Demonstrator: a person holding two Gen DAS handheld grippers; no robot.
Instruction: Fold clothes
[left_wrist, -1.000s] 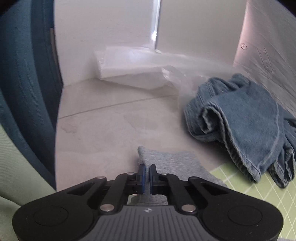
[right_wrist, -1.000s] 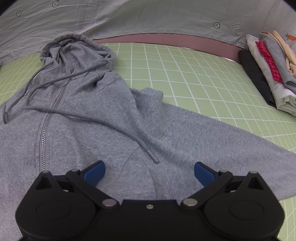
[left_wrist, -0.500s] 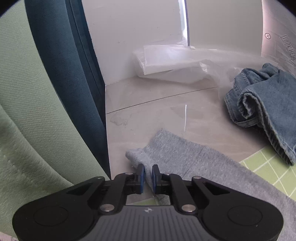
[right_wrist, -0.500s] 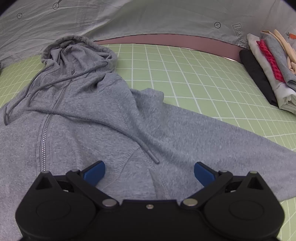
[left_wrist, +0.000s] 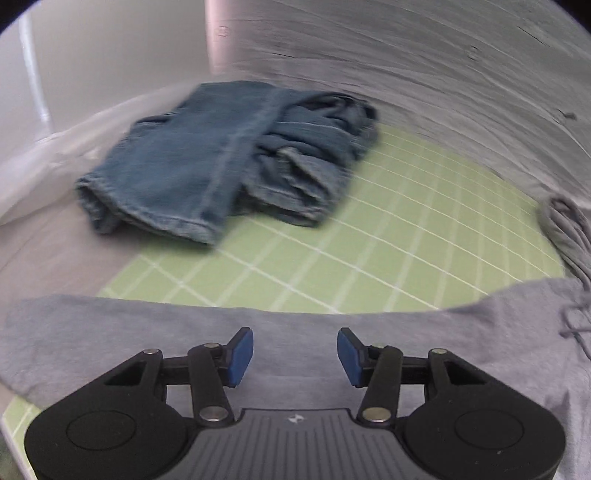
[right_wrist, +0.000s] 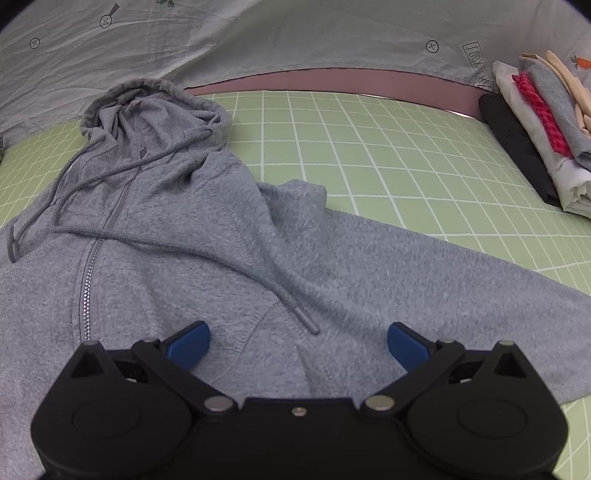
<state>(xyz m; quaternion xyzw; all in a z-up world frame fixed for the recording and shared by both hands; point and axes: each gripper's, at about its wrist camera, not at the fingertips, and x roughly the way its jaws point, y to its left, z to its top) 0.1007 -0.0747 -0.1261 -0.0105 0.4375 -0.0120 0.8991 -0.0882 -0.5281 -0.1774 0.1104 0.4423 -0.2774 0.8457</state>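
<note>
Now the left gripper (left_wrist: 294, 354), jaws just parted and released, hovers over the grey hoodie (right_wrist: 177, 251) sleeve; right gripper (right_wrist: 297, 343) gapes wide above its front, jeans (left_wrist: 221, 155) lying far left

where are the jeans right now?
In the left wrist view, the jeans lie crumpled at upper left, half on the green grid mat, half off it, beyond the grey hoodie sleeve.

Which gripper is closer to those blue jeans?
Left. The left gripper, jaws just opened over the hoodie's sleeve, faces the jeans across the green mat. The right gripper hovers over the hoodie's chest; no jeans show there.
</note>
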